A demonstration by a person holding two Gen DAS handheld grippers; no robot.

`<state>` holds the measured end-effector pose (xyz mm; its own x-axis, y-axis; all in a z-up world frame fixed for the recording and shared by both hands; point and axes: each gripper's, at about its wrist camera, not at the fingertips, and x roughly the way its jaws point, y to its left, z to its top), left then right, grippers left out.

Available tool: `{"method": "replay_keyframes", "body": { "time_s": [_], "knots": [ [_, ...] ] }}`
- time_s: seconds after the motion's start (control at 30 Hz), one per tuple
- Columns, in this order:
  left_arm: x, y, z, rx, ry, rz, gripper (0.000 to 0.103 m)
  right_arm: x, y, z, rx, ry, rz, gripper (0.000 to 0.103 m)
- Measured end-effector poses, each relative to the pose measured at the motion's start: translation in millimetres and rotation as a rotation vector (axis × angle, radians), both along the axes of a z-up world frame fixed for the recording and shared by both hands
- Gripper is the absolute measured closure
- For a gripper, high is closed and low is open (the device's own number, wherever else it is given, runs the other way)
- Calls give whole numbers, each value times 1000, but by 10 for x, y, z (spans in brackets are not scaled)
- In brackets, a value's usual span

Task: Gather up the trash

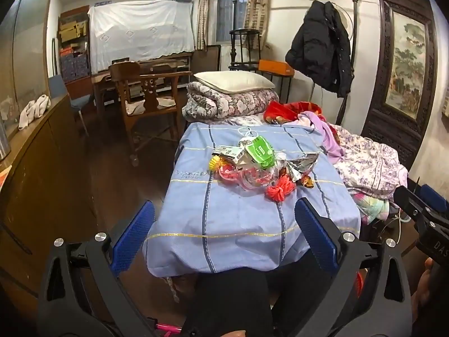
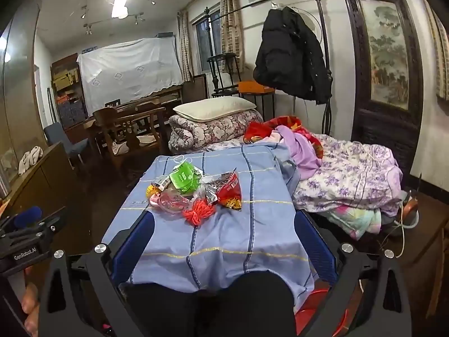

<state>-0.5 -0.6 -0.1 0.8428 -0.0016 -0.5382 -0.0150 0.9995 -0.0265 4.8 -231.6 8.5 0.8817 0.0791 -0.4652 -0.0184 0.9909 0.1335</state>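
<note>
Trash pile (image 1: 258,165) on blue cloth (image 1: 247,224)

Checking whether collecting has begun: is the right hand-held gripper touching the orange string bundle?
Apart. The right wrist view shows the right hand-held gripper open, with bare blue cloth between its fingertips and the orange string bundle.
</note>
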Motion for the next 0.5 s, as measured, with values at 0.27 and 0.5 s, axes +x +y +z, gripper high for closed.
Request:
{"method": "replay_keyframes", "body": {
  "time_s": [0.27,0.5],
  "knots": [
    [-45,-54,47,17,-20,-4,7,-33,10,31,15,-14,9,6],
    [-42,-27,58,6,-4,-2,7,-38,-16,74,5,-22,-20,6]
  ]
}}
